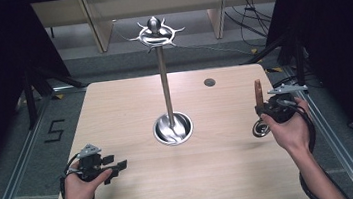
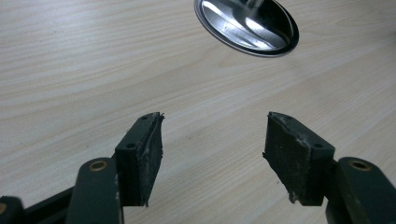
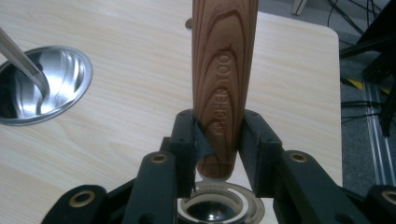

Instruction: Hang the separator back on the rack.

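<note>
The right gripper [image 3: 219, 140] held a wooden-handled utensil [image 3: 224, 70] near the worktop's [image 1: 140, 194] right edge, its jaws clamped on the lower end of the handle just above a round metal head [image 3: 217, 210]; the handle stood upright, the head hanging below. From the high view that head looked like a small ladle or strainer [image 1: 261, 129], though it was too small there to be sure.

The main risk was slippage. The handle was smooth, rounded and tapered, and the jaws pinched it close to one end, so any quick swing could let it pivot or slide out and drop onto the worktop. If the utensil was meant for the hanging stand [image 1: 164, 80] at the centre, its hooks [image 1: 157, 34] sat high on a thin pole, and a knock from the handle could rock the stand on its round metal base [image 1: 173, 128].

The left gripper [image 2: 212, 149] rested low at the worktop's near left, its jaws wide apart with nothing between them and bare wood beneath, the base just ahead of them.
</note>
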The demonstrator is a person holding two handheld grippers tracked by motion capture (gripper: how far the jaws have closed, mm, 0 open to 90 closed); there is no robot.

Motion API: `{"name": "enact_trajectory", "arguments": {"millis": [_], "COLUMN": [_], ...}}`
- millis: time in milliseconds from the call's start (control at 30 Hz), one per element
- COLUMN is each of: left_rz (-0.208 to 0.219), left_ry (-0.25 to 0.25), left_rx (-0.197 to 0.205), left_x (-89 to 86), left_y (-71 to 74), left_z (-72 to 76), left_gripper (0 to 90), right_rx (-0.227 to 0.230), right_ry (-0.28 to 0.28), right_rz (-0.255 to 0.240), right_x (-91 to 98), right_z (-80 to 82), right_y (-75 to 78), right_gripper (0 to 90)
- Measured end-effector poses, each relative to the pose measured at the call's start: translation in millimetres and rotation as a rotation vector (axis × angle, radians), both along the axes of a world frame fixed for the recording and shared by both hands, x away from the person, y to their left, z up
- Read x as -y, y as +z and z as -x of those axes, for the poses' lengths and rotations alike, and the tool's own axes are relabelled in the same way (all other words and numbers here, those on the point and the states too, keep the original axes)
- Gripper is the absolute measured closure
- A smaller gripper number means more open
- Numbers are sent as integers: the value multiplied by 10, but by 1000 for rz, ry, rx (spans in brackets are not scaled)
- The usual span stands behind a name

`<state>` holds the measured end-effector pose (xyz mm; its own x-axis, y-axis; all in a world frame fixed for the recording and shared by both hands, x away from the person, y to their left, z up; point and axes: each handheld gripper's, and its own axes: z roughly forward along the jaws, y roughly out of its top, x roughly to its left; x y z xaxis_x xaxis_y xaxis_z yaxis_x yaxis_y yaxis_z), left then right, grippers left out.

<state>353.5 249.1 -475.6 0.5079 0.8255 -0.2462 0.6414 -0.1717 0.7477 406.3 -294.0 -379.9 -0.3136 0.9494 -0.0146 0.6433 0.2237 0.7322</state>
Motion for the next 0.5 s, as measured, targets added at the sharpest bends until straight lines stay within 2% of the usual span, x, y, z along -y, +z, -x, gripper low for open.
{"name": "enact_trajectory", "arguments": {"millis": [67, 100, 133, 233, 333, 367, 500], "left_rz": [1, 1, 2, 2, 8, 9, 9], "left_ry": [-1, -1, -2, 1, 5, 6, 7], "left_rx": [0, 0, 0, 3, 4, 3, 3], "left_x": [0, 0, -2, -2, -1, -1, -2], "left_y": [1, 2, 3, 1, 4, 3, 2], "left_z": [0, 0, 0, 1, 5, 5, 5], "left_gripper": [363, 363, 363, 363, 363, 363, 363], "right_rx": [15, 15, 38, 34, 32, 69, 97], "right_ry": [-2, 4, 29, 27, 39, 59, 70], "right_rz": [-17, -13, 0, -12, -2, 14, 15], "right_x": [-17, -25, -25, -66, -84, -85, -117], "right_z": [-4, 4, -1, 21, 35, 30, 49], "right_y": [-2, 16, 33, 57, 79, 104, 135], "right_gripper": [690, 690, 690, 690, 690, 690, 690]}}
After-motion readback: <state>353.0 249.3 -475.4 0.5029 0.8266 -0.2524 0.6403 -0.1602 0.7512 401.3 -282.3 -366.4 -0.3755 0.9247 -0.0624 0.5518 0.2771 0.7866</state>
